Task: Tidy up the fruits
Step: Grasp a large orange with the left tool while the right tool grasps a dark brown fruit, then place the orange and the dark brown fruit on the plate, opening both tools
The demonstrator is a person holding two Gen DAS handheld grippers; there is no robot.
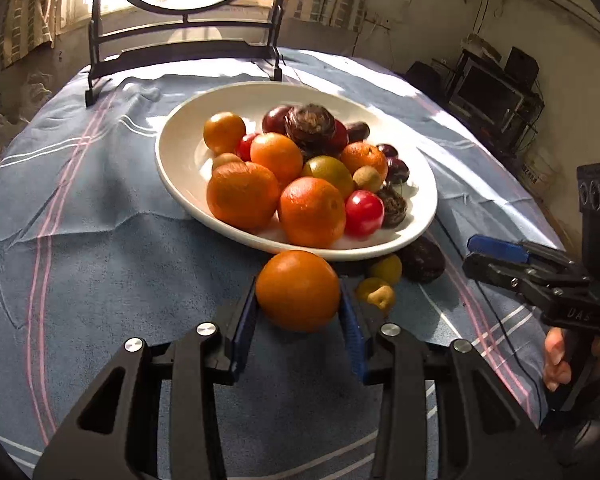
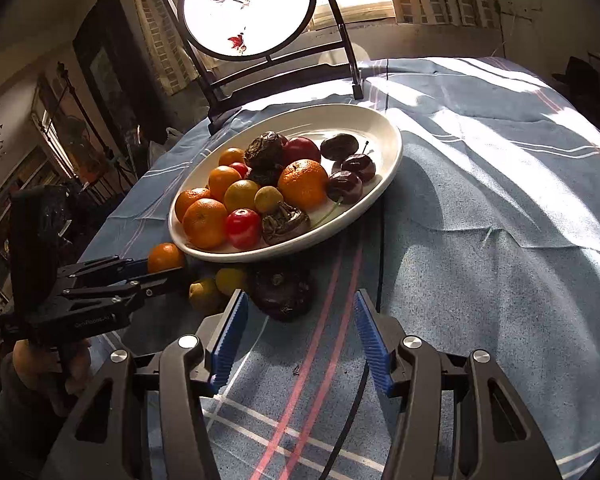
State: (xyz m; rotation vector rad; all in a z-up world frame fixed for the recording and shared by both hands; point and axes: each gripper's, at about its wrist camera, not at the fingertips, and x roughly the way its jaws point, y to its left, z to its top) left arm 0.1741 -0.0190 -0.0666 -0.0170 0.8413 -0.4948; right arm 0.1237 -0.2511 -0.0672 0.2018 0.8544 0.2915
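Note:
An orange (image 1: 298,290) rests on the blue cloth just in front of a white oval plate (image 1: 172,160). My left gripper (image 1: 299,286) is shut on it, a blue pad against each side. The plate is heaped with oranges, red plums and dark wrinkled fruits. From the right wrist view the same plate (image 2: 388,136) shows, with the left gripper (image 2: 168,270) holding the orange (image 2: 165,257) at its near rim. My right gripper (image 2: 300,300) stands open with nothing between its pads. A loose dark fruit (image 2: 282,292) lies just ahead of it, and two small yellow fruits (image 2: 216,286) lie to that fruit's left.
A black chair with a round back panel (image 1: 184,32) stands at the table's far edge. A thin black cable (image 2: 380,260) runs across the striped blue tablecloth (image 2: 480,240). A person's hand (image 1: 556,360) holds the right gripper (image 1: 474,256). Shelves with electronics (image 1: 496,92) stand far right.

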